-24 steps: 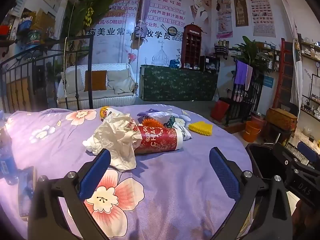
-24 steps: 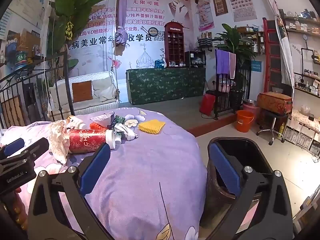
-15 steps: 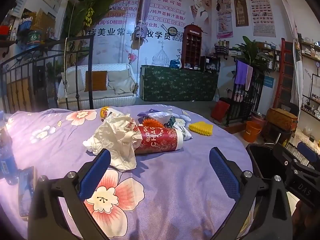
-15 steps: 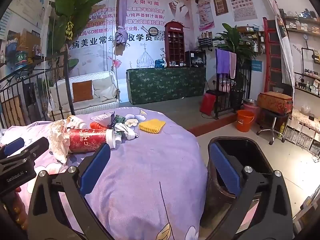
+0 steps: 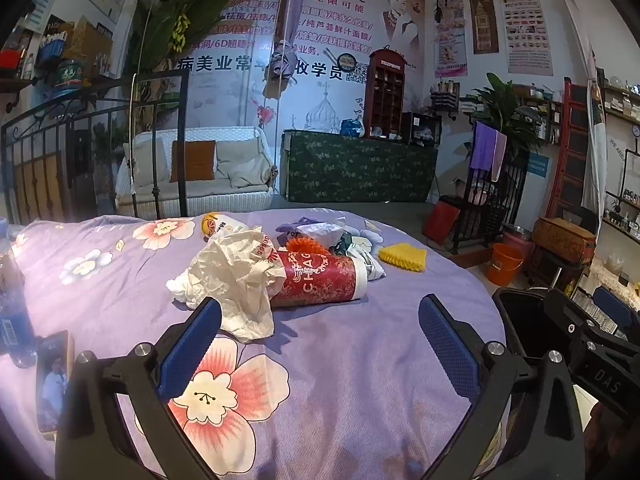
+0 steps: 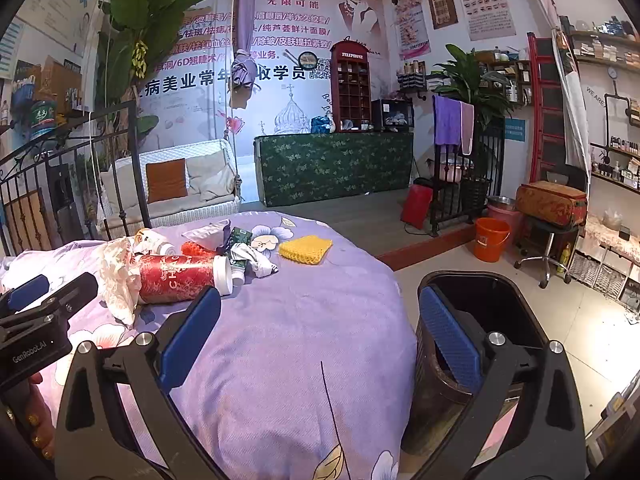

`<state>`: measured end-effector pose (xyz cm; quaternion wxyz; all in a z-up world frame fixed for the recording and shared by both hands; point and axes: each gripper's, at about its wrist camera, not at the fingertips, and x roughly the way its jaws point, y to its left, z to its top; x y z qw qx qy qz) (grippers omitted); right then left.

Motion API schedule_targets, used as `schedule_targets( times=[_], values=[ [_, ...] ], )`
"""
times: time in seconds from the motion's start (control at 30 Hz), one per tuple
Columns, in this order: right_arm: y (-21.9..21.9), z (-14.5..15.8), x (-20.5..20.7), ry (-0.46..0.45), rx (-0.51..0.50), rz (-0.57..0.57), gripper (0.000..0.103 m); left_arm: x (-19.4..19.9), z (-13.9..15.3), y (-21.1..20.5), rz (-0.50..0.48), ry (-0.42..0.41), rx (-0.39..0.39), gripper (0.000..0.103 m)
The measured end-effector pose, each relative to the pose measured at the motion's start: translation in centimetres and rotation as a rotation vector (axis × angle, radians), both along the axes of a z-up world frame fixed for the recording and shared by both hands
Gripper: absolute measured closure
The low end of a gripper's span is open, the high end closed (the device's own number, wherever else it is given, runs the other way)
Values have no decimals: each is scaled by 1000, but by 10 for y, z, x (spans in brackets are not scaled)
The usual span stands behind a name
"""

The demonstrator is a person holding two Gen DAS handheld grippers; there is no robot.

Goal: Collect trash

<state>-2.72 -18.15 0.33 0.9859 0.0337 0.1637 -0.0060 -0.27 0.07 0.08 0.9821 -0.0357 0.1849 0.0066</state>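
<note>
A salon-like room with posters and a printed wall banner lies behind a round bed (image 5: pixel 340 360) covered in a purple flowered sheet. At the far left edge of the bed a blue bottle (image 5: pixel 12 320) stands, with a phone (image 5: pixel 54 380) lying flat just beside it. The left tool (image 5: pixel 320 332) hovers over the near part of the sheet with its blue pads spread wide and nothing between them. Beyond it, near the middle of the bed, the trash sits in a loose heap: a crumpled white paper wrapper (image 5: pixel 236 280) lies against the bottom end of a red paper cup (image 5: pixel 320 282) that rests on its side, lid end to the right. Behind these lie a small pouch with an orange print (image 5: pixel 218 226), an orange netted scrap (image 5: pixel 302 245) and some crumpled packets (image 5: pixel 324 230). A yellow foam net (image 5: pixel 402 256) lies a little apart on the right. The right tool (image 6: pixel 320 332) is likewise fully open and empty, one pad over the sheet, the other over a black trash bin (image 6: pixel 492 292) that stands on the floor just beside the bed's right edge. An orange bucket (image 6: pixel 490 238) stands farther off on the floor.
</note>
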Motion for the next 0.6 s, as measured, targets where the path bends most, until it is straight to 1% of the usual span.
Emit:
schedule_targets(
  times=[0.6],
  values=[
    [1, 0, 0, 3, 1, 1, 5, 0, 0, 0, 0, 0, -4, 6]
  ],
)
